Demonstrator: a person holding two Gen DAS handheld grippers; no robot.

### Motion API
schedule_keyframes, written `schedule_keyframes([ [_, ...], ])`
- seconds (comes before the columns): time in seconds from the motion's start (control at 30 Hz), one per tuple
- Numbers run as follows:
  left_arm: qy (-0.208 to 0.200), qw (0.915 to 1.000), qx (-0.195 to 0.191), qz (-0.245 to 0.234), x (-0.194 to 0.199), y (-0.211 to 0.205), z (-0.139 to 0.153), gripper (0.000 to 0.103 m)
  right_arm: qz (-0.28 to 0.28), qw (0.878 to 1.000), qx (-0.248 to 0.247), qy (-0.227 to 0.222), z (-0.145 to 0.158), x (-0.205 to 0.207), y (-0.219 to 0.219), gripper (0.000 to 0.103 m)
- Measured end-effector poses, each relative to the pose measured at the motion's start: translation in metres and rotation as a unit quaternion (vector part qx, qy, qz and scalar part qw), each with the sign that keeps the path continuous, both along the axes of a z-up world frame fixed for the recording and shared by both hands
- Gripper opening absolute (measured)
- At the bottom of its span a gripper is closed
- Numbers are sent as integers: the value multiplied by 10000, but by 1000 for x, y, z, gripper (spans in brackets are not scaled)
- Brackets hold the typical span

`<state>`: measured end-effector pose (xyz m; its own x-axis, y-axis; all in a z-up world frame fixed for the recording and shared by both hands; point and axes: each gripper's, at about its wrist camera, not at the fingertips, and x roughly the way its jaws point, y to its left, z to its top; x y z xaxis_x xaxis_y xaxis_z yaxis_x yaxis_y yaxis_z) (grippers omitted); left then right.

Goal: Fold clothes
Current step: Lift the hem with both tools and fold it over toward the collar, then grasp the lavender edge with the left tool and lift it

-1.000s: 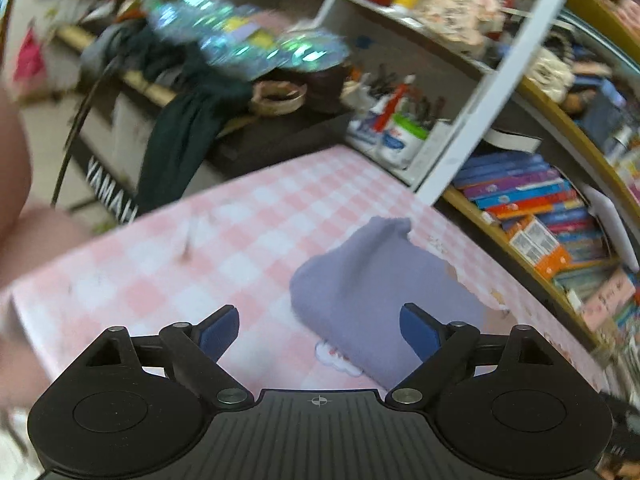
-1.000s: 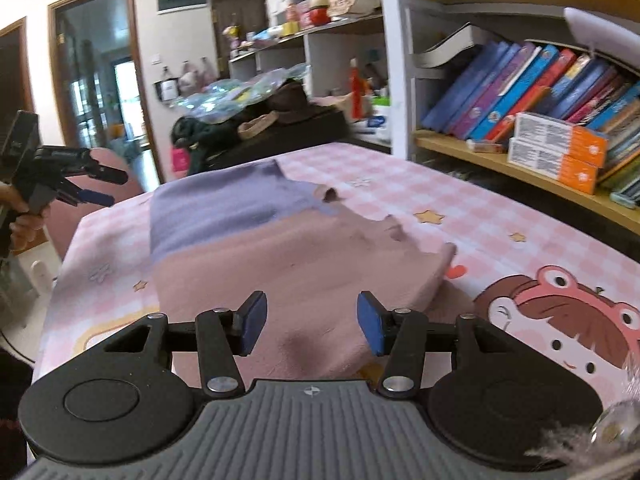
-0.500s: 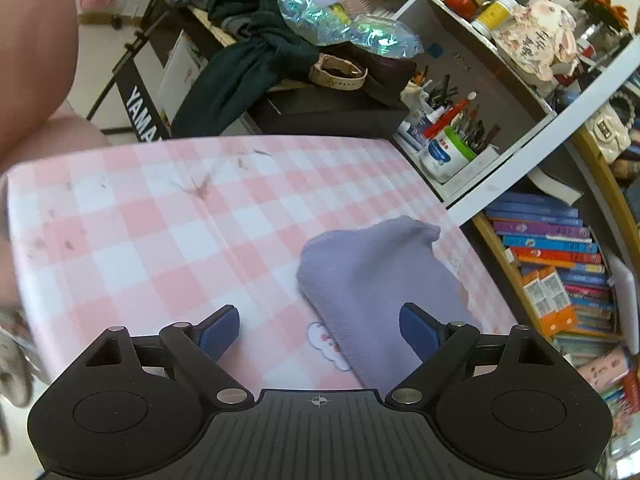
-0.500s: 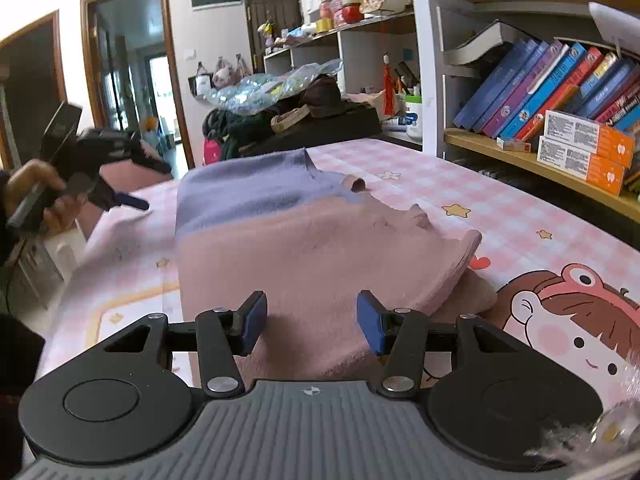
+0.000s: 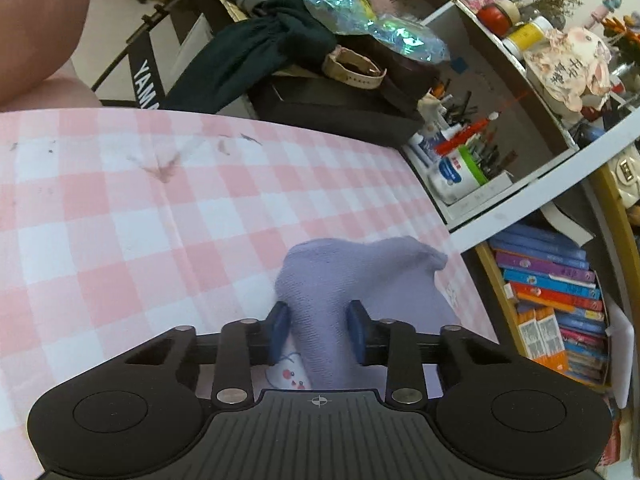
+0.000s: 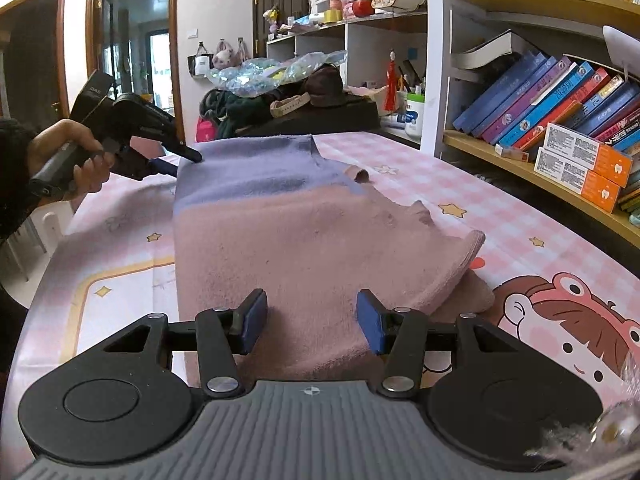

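Since half a second earlier, my left tool [image 5: 318, 336] had dropped onto the garment's far end and its blue pads [image 5: 277, 332] had closed in from wide apart. Left tool was clenched on a bunched-up ridge of the lilac fabric [image 5: 340, 280], cloth pinched between both pads and pulled up off the worktop [image 5: 120, 220]. Right wrist view showed the same left tool [image 6: 160, 152], gripped by my left hand [image 6: 76, 156], with its tip at the far left corner of the garment.

My right tool [image 6: 312, 316] had barely shifted; jaws stood apart, released, hovering over the near edge of the garment, a pad on either side of the mauve cloth but not pinching it.

Two-tone garment [image 6: 304, 232] lay flat along the middle of the worktop, lilac part far, mauve part near. A sleeve [image 6: 460, 268] stuck out on the right side, folded partly under, next to a cartoon face print [image 6: 568, 332] on the pink checked cloth.

Shelf of books [image 6: 552, 96] ran along the right of the worktop. Dark clothes pile [image 5: 256, 48] and iridescent plastic wrap [image 5: 360, 12] sat beyond the far end, a pen holder [image 5: 460, 168] near the corner.
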<state>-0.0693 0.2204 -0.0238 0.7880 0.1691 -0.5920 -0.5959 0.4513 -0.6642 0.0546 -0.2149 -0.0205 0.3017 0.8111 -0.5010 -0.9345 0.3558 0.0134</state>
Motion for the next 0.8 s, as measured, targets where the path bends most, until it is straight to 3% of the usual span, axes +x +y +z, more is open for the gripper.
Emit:
schedule_keyframes([
  [0.03, -15, 10000, 32, -4, -1, -2, 1, 20, -2, 10000, -5, 0, 0, 0, 0, 48],
  [0.1, -263, 9982, 487, -208, -3, -16, 18, 11, -5, 10000, -14, 1, 0, 0, 0, 48],
  [0.17, -536, 9920, 1032, -496, -3, -32, 37, 11, -9, 10000, -16, 8, 0, -1, 1, 48],
  [0.27, -719, 9807, 1557, -935, 0, -49, 56, 13, -13, 10000, -10, 37, 1, 1, 1, 48],
  [0.37, -328, 9894, 1249, -667, 2, -33, 42, 14, -12, 10000, -14, 29, 0, 0, 1, 48],
  [0.47, -305, 9954, 744, -514, 2, -18, 24, 15, -11, 10000, -14, 34, 0, 0, 1, 48],
  [0.8, -193, 9979, 343, -519, 8, -11, 4, 34, -5, 10000, 2, 74, 0, 1, 1, 49],
])
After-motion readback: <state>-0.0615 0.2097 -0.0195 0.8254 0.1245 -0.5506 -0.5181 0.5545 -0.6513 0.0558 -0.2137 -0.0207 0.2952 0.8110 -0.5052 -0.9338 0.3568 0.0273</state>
